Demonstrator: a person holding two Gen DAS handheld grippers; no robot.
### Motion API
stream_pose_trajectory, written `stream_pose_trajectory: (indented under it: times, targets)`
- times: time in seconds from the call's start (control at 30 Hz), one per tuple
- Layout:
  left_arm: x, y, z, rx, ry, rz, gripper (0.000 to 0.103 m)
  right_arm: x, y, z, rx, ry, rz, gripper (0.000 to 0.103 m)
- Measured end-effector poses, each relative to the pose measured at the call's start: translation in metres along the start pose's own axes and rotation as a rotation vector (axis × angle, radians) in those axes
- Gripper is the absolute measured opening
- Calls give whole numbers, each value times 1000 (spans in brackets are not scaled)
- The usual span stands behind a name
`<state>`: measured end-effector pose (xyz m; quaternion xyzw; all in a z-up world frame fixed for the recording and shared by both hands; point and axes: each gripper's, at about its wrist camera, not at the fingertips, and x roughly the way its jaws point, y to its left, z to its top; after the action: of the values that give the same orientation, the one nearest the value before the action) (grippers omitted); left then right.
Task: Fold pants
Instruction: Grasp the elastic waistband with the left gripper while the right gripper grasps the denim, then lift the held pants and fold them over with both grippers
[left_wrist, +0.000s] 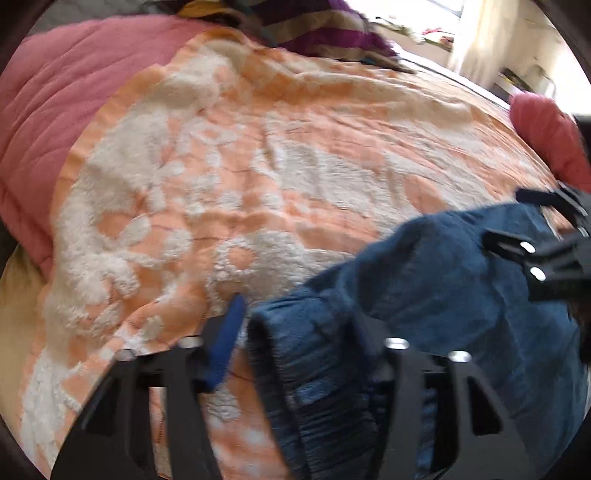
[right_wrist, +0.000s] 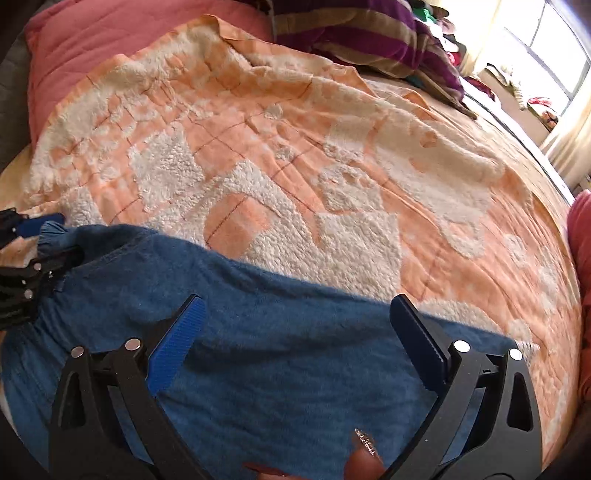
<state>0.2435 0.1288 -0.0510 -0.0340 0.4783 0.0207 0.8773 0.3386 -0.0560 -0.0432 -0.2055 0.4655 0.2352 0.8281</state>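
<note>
Blue denim pants (right_wrist: 266, 332) lie bunched at the near edge of an orange-and-white blanket (right_wrist: 280, 155) on a bed. My right gripper (right_wrist: 295, 302) hovers over them with its jaws wide apart and nothing pressed between the blue pads; it also shows at the right edge as the right gripper (left_wrist: 506, 216). My left gripper (left_wrist: 299, 317) straddles the gathered elastic end of the pants (left_wrist: 424, 280). Its left pad (left_wrist: 225, 343) stands a little clear of the cloth, and its right finger is partly hidden by denim. The left gripper (right_wrist: 40, 236) shows at the pants' ruffled corner.
A pink quilt (left_wrist: 48, 103) lies at the far left and a purple-and-tan striped cloth (right_wrist: 369, 33) at the back. A pink cushion (left_wrist: 546, 133) sits at the right. A bright window (right_wrist: 557, 55) is at the far right. A fingertip (right_wrist: 364, 461) shows at the bottom.
</note>
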Motion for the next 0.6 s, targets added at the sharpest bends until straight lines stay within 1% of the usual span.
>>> stream_pose_trajectory:
  times: [0.03, 0.1, 0.17, 0.23, 0.33, 0.37, 0.4, 0.43, 0.5, 0.53, 0.57, 0.6]
  targets:
    - [-4, -1, 0, 14, -14, 5, 35, 2, 2, 2, -20, 1, 5, 95]
    - [-16, 1, 1, 3, -49, -31, 32, 5, 5, 5, -57, 7, 8, 95]
    - [-30, 3, 1, -3, -95, -55, 31, 10, 11, 8, -113, 15, 1, 95]
    - [-41, 1, 0, 7, -130, -62, 31, 14, 18, 10, -171, 22, -5, 95]
    - [-50, -2, -4, 30, -157, -66, 31, 20, 27, 8, -231, 16, -34, 95]
    - [-50, -4, -5, 38, -160, -59, 31, 21, 29, 6, -229, 13, -30, 89]
    - [-50, -3, -6, 44, -160, -53, 31, 21, 29, 4, -219, 7, -11, 77]
    - [-50, -3, -5, 46, -158, -50, 31, 21, 29, 0, -198, 1, 31, 69]
    - [-48, -2, -5, 51, -154, -44, 31, 19, 28, -7, -160, -7, 100, 39]
    - [-48, -2, -5, 52, -155, -42, 31, 17, 28, -10, -146, -20, 127, 30]
    - [-48, -2, -5, 57, -159, -37, 31, 14, 30, -12, -144, -29, 131, 9]
    - [-50, -2, -8, 62, -165, -31, 31, 10, 32, -15, -140, -35, 125, 7]
